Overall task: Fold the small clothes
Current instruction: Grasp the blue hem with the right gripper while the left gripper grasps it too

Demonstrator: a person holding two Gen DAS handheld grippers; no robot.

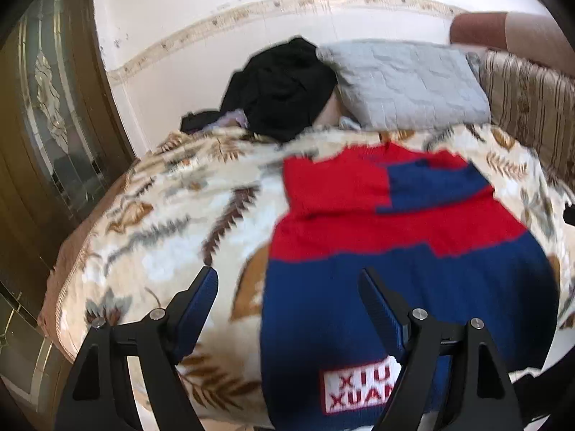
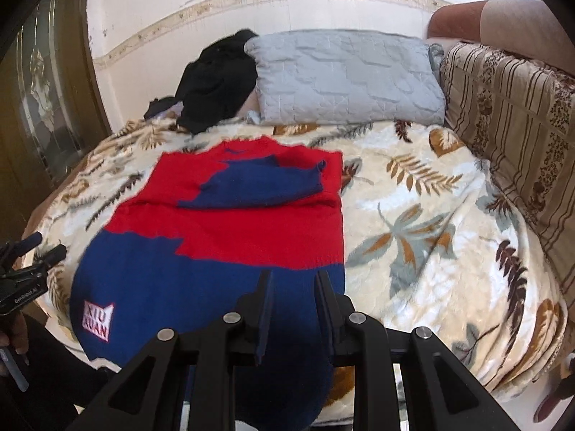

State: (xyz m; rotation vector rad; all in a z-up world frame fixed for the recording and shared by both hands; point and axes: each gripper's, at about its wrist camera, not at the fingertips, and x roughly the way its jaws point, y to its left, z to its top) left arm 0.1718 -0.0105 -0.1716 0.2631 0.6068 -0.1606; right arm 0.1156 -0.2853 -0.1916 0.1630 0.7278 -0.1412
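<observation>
A red and blue sweater [image 2: 230, 222] lies flat on the bed [image 2: 431, 215], its hem at the near edge, sleeves folded across the chest. The left claw [image 1: 287, 298] hangs released over that hem. The right claw [image 2: 293, 280] is narrow, gripping nothing.

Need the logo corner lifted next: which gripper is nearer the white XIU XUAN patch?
Left. The left gripper hangs right over the patch; the right gripper sits across the sweater's other hem corner.
</observation>
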